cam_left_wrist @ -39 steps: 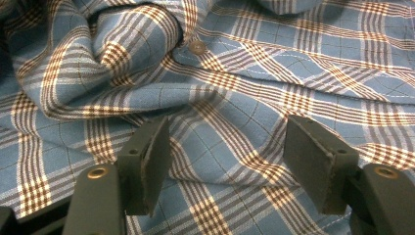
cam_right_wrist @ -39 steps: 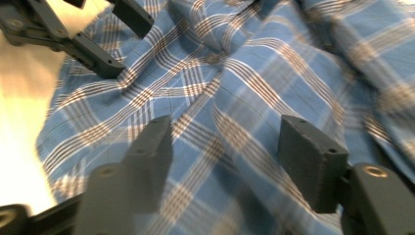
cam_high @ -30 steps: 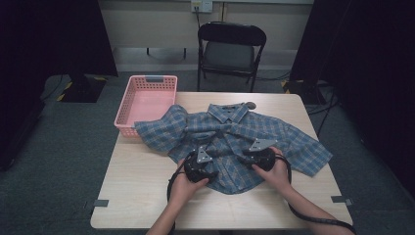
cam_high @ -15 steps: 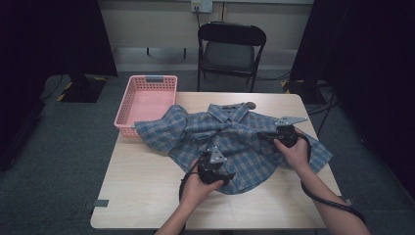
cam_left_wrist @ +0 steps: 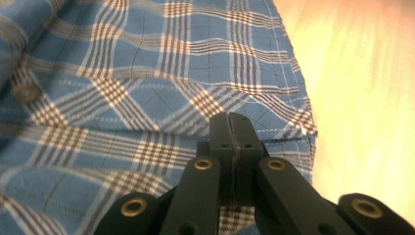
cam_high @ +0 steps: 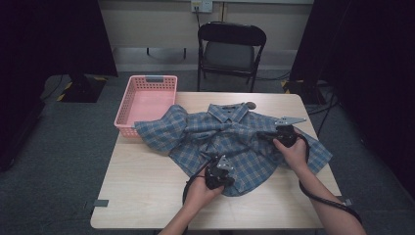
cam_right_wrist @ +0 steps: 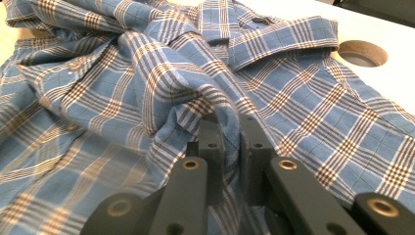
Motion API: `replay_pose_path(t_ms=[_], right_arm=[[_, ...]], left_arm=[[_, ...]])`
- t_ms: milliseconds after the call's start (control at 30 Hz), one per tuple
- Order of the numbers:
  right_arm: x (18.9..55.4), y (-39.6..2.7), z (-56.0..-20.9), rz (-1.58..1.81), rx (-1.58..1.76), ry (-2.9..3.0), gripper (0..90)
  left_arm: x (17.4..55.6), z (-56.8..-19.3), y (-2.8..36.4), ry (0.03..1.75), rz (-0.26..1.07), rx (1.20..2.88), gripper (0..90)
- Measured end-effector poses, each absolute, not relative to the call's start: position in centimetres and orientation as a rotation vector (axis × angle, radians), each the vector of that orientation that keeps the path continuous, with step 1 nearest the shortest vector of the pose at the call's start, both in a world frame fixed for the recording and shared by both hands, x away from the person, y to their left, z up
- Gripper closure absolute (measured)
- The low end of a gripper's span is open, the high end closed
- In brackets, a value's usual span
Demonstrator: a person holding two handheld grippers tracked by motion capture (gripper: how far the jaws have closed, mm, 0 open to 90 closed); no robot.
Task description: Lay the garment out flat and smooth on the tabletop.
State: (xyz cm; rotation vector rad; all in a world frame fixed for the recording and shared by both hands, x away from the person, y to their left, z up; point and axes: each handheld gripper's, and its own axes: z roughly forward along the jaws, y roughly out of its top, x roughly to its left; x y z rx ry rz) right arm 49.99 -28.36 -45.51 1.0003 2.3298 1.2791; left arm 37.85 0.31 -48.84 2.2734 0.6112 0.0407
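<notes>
High view, plaid shirt (cam_high: 230, 139) widthwise, collar toward chair (cam_high: 230, 49)

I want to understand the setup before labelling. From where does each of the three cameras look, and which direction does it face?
High view: fixed above the person's side, facing forward and down on the table, plaid shirt, pink basket, chair; both forearms enter from below.
Left gripper view: rides on the left gripper, looking along its shut jaws at the shirt's hem by the table edge.
Right gripper view: rides on the right gripper, jaws pinching a shirt fold, facing the collar.
All views share the shirt and table.
</notes>
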Motion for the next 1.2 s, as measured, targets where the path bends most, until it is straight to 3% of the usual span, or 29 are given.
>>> replay_pose_path(t_ms=[200,267,333,367,500,600,700,800,1200], right_arm=[[49.8,-28.5,-45.7,1.286,1.01,2.33,81.6],[49.7,-28.5,-45.7,1.287,1.01,2.332,81.4],[49.5,-28.5,-45.6,1.279,1.003,2.333,81.2],[49.5,-28.5,-45.6,1.275,1.0,2.334,81.1],[49.5,-28.4,-45.4,1.273,0.997,2.327,80.9],[49.5,-28.4,-45.5,1.272,0.995,2.329,81.0],[49.6,-28.5,-45.7,1.271,0.998,2.33,80.9],[49.7,-28.6,-46.0,1.274,1.004,2.328,80.9],[50.6,-29.2,-46.7,1.272,1.067,2.301,81.3]], left_arm=[[34.8,-48.5,2.2,0.547,-0.037,2.3,89.8],[34.2,-48.1,2.6,0.542,-0.002,2.262,88.3],[34.5,-47.2,2.8,0.592,0.13,2.216,74.7],[35.0,-46.7,2.9,0.638,0.201,2.181,61.9],[37.3,-46.6,2.1,0.697,0.234,2.156,51.3],[38.2,-47.9,0.6,0.682,0.249,2.22,49.4],[38.4,-49.1,-0.1,0.646,0.283,2.247,57.0],[38.5,-48.7,0.1,0.635,0.242,2.277,84.4],[34.5,-48.2,2.7,0.509,0.022,2.338,86.7]])
